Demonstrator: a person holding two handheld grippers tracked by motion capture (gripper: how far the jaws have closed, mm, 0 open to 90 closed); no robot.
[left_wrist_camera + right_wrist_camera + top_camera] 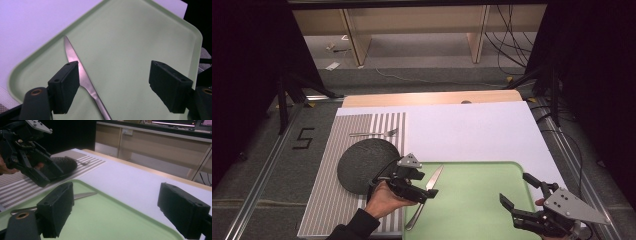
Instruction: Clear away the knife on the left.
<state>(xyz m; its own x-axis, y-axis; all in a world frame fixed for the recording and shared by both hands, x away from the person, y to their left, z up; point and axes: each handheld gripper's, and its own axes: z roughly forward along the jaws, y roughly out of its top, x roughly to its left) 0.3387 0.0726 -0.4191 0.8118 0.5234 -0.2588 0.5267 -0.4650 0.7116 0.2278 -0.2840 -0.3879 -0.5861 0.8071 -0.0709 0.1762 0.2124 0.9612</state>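
A silver table knife [435, 176] lies on the left side of a pale green tray [477, 200], blade pointing to the far side. My left gripper [428, 184] hovers open just over the knife's middle, held by a hand. In the left gripper view the knife [75, 60] runs beside the left jaw, with the open left gripper [113, 65] above the tray [150, 30]. My right gripper [515, 187] stands open over the tray's right part, holding nothing. The right gripper view shows the right gripper [116, 186] open, the knife [83, 195] and the left gripper [53, 176] beyond.
A dark round plate [364, 165] rests on a striped mat [332, 200] left of the tray, with a fork [374, 133] beyond it. A white sheet [472, 132] covers the table. Dark curtains flank both sides; shelving and cables stand behind.
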